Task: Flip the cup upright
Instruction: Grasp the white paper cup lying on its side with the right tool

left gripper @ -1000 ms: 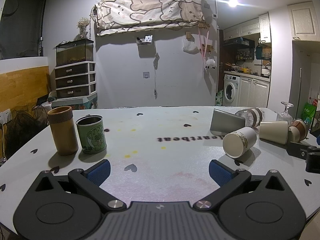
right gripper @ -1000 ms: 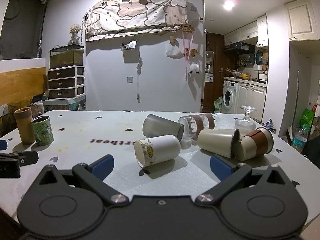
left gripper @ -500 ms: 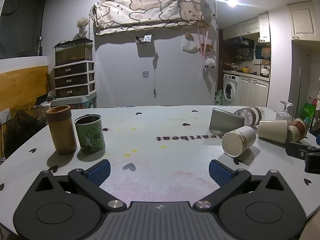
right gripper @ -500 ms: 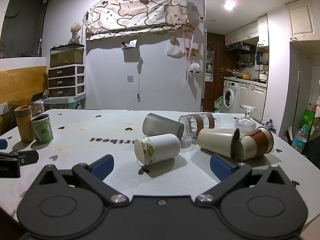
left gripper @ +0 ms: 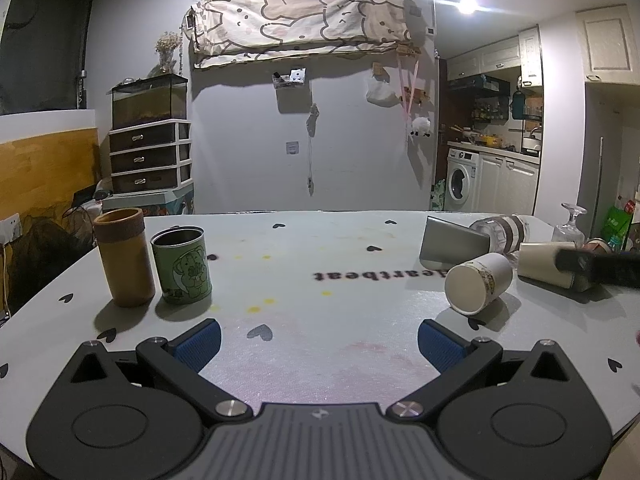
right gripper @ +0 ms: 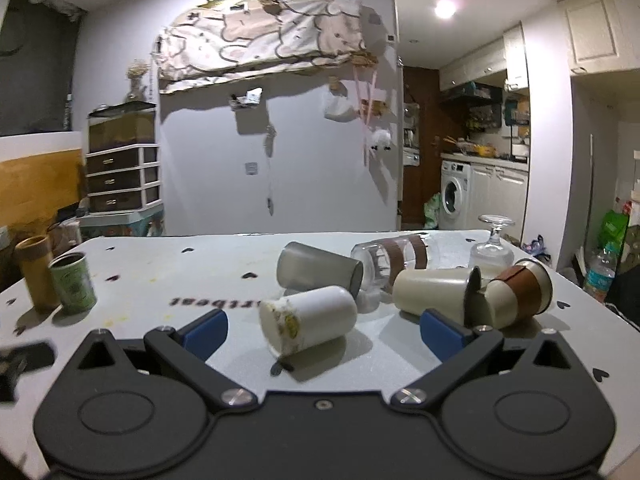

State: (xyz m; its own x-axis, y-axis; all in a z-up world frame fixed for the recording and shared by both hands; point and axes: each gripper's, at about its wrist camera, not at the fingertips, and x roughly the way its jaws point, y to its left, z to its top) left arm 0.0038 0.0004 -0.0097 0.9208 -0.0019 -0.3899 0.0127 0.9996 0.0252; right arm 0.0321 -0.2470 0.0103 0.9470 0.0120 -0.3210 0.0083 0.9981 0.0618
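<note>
A white paper cup (right gripper: 308, 322) lies on its side on the white table (right gripper: 200, 272), mouth toward me; it also shows in the left wrist view (left gripper: 478, 282). My right gripper (right gripper: 322, 330) is open and empty, its blue pads on either side of this cup, close to it. Behind it lie a grey cup (right gripper: 318, 270), a clear glass with brown bands (right gripper: 394, 260), a cream cup (right gripper: 436, 292) and a brown-sleeved cup (right gripper: 520, 294). My left gripper (left gripper: 318, 344) is open and empty above bare table. The right gripper's dark finger (left gripper: 596, 266) shows at the left view's right edge.
A brown cylinder cup (left gripper: 124, 256) and a green tin cup (left gripper: 182, 264) stand upright at the table's left. An upturned stem glass (right gripper: 492, 246) stands behind the lying cups. The table's right edge is near the brown-sleeved cup.
My right gripper has moved forward and up toward the white paper cup, which now sits between its pads. The left gripper has barely moved.
</note>
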